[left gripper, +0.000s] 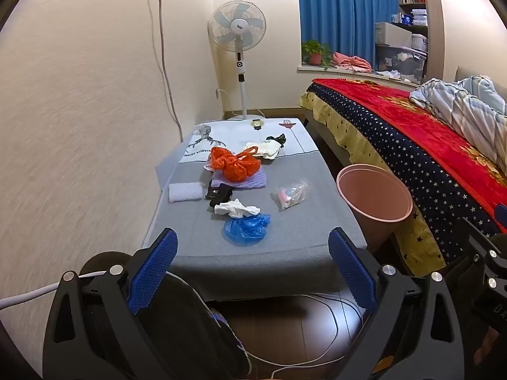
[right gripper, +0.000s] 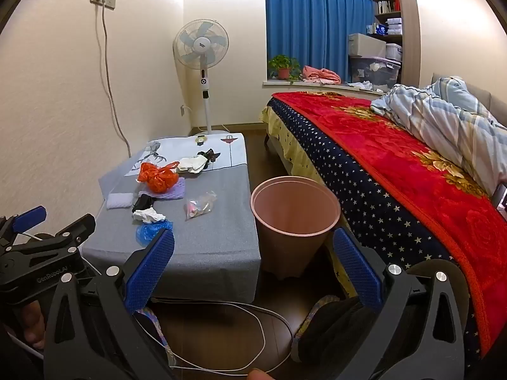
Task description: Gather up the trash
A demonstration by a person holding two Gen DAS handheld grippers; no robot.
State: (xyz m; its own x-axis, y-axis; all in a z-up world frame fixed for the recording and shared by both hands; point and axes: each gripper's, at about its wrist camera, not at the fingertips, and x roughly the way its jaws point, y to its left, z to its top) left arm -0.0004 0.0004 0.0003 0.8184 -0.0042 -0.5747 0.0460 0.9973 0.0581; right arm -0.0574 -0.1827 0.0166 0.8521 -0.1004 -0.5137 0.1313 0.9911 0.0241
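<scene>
A: Both your grippers are wide apart with nothing in them, the left gripper (left gripper: 252,269) and the right gripper (right gripper: 253,267). Where is the trash?

B: It lies on the low grey table (left gripper: 285,253). The blue plastic bag (left gripper: 247,228) is nearest you, touching the white tissue (left gripper: 236,209).

A: How will it feel?

B: I think light, soft and squashy. Pinch the puffy middle of the bag, where it bunches up.

A: And then?

B: The pink bin (right gripper: 294,218) stands just beside the table, empty. The orange bag (left gripper: 235,167) sits farther back.
</scene>
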